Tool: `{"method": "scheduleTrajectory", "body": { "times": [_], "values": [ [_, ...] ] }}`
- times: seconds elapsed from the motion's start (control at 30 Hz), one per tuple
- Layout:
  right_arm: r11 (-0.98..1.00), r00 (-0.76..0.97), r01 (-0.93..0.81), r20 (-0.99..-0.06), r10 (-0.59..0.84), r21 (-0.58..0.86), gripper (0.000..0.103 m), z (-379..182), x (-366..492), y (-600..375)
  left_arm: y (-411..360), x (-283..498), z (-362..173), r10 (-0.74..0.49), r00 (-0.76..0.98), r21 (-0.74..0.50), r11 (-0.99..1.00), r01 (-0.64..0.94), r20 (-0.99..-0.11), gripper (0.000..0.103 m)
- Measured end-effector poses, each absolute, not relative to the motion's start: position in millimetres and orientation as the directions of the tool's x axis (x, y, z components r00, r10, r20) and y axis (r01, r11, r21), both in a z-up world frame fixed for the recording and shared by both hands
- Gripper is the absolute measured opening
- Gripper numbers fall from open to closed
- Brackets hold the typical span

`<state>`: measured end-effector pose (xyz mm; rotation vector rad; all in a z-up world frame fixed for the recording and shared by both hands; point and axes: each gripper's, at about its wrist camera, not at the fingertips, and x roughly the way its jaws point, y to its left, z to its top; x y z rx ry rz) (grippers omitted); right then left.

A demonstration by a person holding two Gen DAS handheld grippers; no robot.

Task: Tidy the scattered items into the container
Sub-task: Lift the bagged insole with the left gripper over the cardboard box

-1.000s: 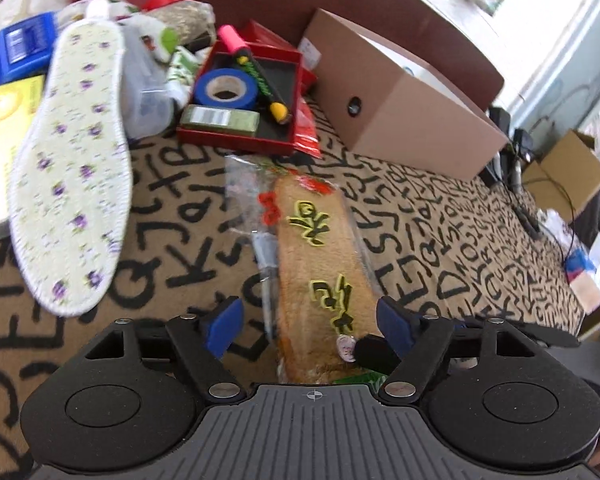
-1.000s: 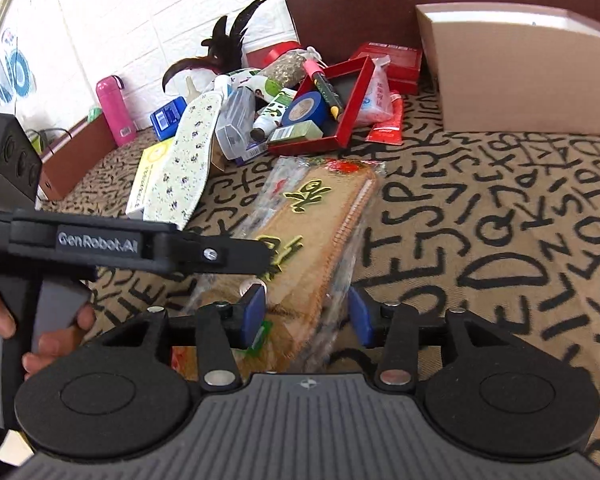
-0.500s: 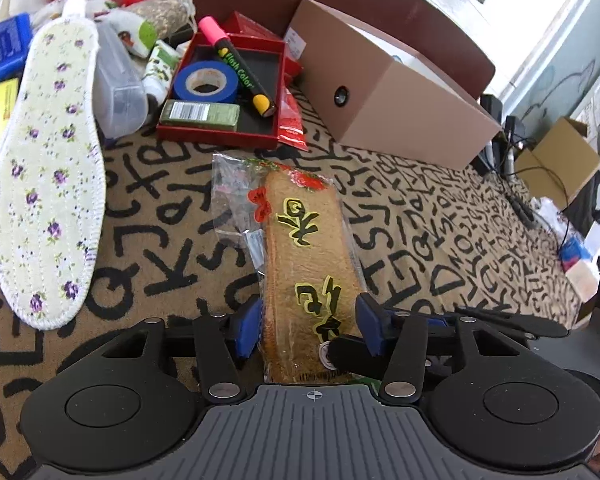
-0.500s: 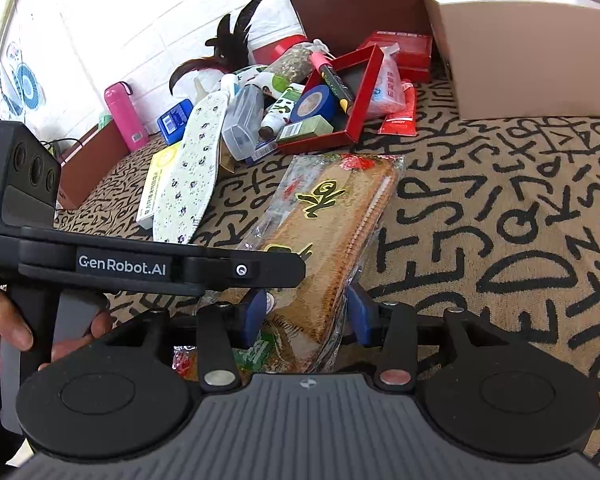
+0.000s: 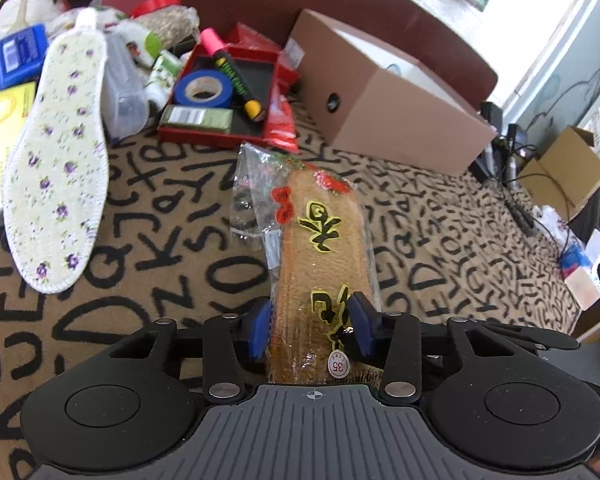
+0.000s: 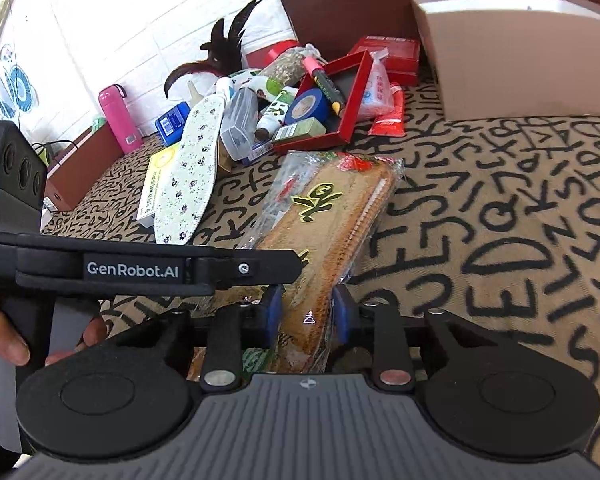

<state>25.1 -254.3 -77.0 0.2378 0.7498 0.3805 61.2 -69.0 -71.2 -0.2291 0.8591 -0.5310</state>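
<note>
both grippers clamp the near end of the bagged brown insoles (image 5: pixel 320 256): the left gripper (image 5: pixel 309 322) has its blue pads pressed to the pack's two sides, and the right gripper (image 6: pixel 305 314) pinches the same end. the pack looks lifted off the lettered cloth (image 5: pixel 160 240) at that end, though i can't be sure. beyond the pack's far tip sits the red tray (image 5: pixel 220 96) holding blue tape (image 5: pixel 203 89) and a marker (image 5: pixel 236 80). left of the pack lies a floral insole (image 5: pixel 56 160); to the tray's right stands a cardboard box (image 5: pixel 384 108).
</note>
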Motion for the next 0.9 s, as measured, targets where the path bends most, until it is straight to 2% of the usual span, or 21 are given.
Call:
{"method": "scheduleTrajectory", "body": {
  "times": [0.1, 0.47, 0.7, 0.9],
  "values": [
    [0.914, 0.697, -0.245, -0.597, 0.397, 0.323, 0.027, -67.2, 16.0, -261.2, -76.1, 59.8, -58.5, -0.552, 0.540, -0.403, 0.833, 0.378, -0.635, 0.046],
    [0.951, 0.851, -0.254, -0.427, 0.307, 0.178, 0.026, 7.9, 28.2, -296.1, -120.3, 100.7, 27.1, -0.631, 0.621, -0.396, 0.776, 0.492, -0.465, 0.048],
    [0.969, 0.921, -0.231, -0.302, 0.245, 0.083, 0.026, 61.0, 84.1, -322.7, -156.9, 165.1, 80.6, -0.642, 0.674, -0.369, 0.764, 0.529, -0.365, 0.048],
    [0.973, 0.939, -0.224, -0.259, 0.228, 0.045, 0.026, 87.4, 147.7, -353.8, -184.1, 230.8, 94.7, -0.630, 0.704, -0.374, 0.771, 0.516, -0.327, 0.048]
  ]
}}
